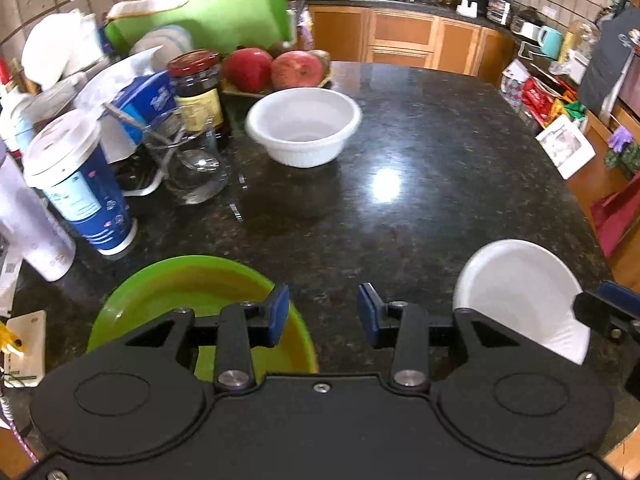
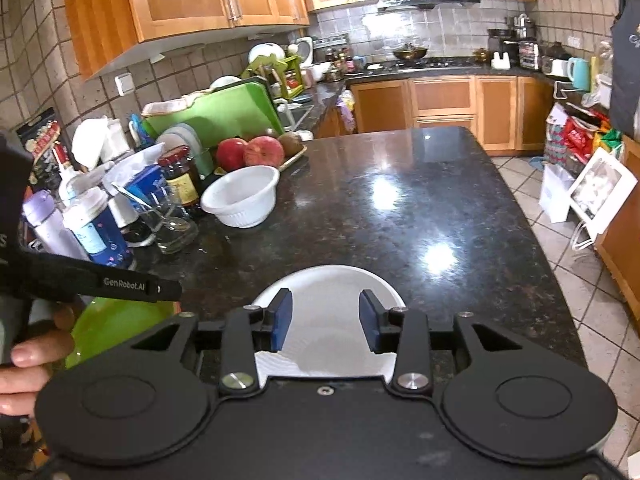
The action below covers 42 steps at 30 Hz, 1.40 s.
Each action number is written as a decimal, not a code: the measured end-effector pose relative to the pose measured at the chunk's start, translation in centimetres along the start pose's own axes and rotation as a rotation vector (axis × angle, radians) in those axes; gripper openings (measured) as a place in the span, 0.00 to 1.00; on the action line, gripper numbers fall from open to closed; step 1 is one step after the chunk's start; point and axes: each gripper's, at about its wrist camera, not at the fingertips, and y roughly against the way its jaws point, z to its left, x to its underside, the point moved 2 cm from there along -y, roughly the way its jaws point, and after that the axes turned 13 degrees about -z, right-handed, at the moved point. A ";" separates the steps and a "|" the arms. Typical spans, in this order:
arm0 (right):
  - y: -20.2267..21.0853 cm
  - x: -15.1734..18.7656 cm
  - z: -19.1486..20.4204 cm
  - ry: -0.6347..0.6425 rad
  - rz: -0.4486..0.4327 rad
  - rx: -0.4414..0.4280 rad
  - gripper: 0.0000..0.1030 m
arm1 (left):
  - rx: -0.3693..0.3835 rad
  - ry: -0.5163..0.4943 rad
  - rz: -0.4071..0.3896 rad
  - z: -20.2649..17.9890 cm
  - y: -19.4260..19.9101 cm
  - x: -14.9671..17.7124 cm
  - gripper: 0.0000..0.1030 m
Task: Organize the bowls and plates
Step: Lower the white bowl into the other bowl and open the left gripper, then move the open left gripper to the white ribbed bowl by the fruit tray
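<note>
A lime green bowl (image 1: 180,292) sits at the near left of the dark granite counter (image 1: 440,152). My left gripper (image 1: 323,312) stands open just to its right, its left pad over the bowl's rim and bare counter between the pads. A white plate (image 2: 328,284) lies at the near edge, and my right gripper (image 2: 326,320) hovers open over it, pads apart and not pressing on it. A white ribbed bowl (image 1: 304,128) stands farther back, near the fruit. The plate (image 1: 516,292) also shows at lower right in the left wrist view.
The counter's left side is crowded: a blue and white cup (image 1: 76,184), a glass with a spoon (image 1: 192,164), a dark jar (image 1: 198,88), apples on a tray (image 1: 276,68), a green cutting board (image 1: 208,16). A hand (image 2: 28,360) holds the left gripper. Tiled floor lies to the right.
</note>
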 end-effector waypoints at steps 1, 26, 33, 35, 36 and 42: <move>0.0 -0.3 0.1 0.007 -0.004 -0.011 0.39 | -0.010 0.010 0.001 0.5 -0.1 -0.1 0.47; -14.2 -13.9 4.9 0.091 0.042 -0.178 0.53 | -0.132 0.108 -0.055 6.5 -4.6 -8.7 0.47; -22.1 -13.7 4.8 0.096 0.191 -0.148 0.44 | -0.130 0.120 -0.035 6.7 -7.1 -10.3 0.47; -24.1 -13.4 4.8 0.083 0.224 -0.154 0.44 | -0.126 0.123 -0.032 6.6 -7.7 -10.7 0.47; -24.9 -13.2 4.9 0.081 0.238 -0.156 0.44 | -0.118 0.126 -0.030 6.6 -8.1 -11.0 0.47; -28.6 -12.3 5.1 0.110 0.278 -0.177 0.44 | -0.073 0.142 -0.015 6.2 -10.4 -12.2 0.47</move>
